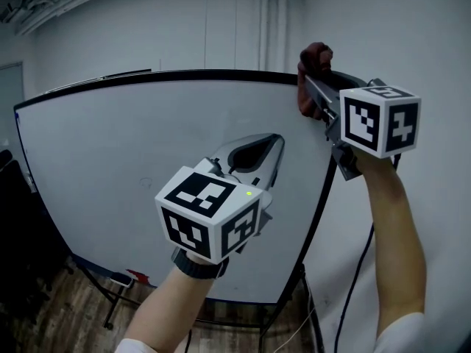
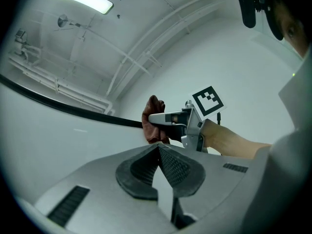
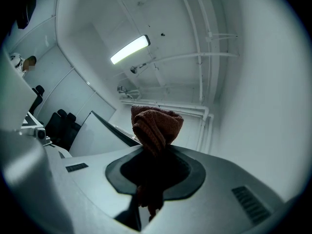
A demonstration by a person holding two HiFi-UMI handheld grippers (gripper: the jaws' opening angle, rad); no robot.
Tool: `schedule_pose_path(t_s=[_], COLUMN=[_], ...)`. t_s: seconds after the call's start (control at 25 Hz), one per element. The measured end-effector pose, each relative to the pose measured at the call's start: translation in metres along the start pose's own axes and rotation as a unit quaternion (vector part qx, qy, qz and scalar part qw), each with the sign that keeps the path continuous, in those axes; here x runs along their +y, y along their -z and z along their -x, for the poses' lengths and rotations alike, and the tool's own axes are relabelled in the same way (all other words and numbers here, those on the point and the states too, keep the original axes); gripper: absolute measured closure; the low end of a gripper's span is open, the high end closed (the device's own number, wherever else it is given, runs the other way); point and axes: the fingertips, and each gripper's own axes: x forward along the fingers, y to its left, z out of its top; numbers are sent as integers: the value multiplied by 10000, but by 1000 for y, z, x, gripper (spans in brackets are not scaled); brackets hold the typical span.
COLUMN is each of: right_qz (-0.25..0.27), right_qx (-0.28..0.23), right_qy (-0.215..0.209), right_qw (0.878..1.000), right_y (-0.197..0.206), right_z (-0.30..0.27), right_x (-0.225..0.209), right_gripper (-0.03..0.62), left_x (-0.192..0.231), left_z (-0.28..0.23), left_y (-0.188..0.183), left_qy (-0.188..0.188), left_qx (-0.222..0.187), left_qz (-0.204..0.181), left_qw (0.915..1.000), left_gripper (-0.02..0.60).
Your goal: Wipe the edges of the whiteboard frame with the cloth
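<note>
Holding a bunched rust-brown cloth [image 1: 315, 56] at the top right corner of the whiteboard frame [image 1: 184, 74], right gripper [image 1: 312, 85] has its jaws clamped on the wad. Left gripper [image 1: 274, 143] hangs before the board face, jaws together, nothing between them. Risk: the narrow black edge may snag the wad and drag it from the jaws, or the cloth may ride off the corner. No containers in view.

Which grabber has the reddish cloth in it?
The right gripper, up at the top corner of the whiteboard frame: its jaws are shut on the cloth. The left gripper, lower down, has jaws together with nothing between.
</note>
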Motion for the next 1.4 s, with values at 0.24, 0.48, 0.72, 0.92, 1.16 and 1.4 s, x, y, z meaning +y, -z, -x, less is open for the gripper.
schedule_pose_path(t_s=[0.24, 0.48, 0.72, 0.92, 1.16, 1.4], right_qz=[22, 157, 229, 244, 225, 149], right_qx=[24, 87, 141, 147, 123, 92], right_qy=[-7, -14, -138, -286, -475, -642], right_qw=[10000, 9998, 9995, 9992, 9985, 9978], right_y=[-9, -24, -36, -41, -45, -58], right_z=[-32, -60, -92, -118, -150, -179], right_x=[37, 72, 117, 156, 201, 238], right_gripper=[522, 522, 522, 522, 522, 522], left_x=[38, 78, 124, 156, 194, 227], left_z=[23, 53, 89, 118, 151, 182], left_y=[-16, -22, -24, -26, -26, -37], left_qy=[13, -74, -242, -404, -562, -763], left_qx=[-85, -154, -190, -209, -203, -186], left_qz=[-81, -88, -28, -71, -131, -208], left_qw=[9999, 9998, 9995, 9989, 9981, 9967], left_gripper=[574, 574, 574, 574, 574, 574])
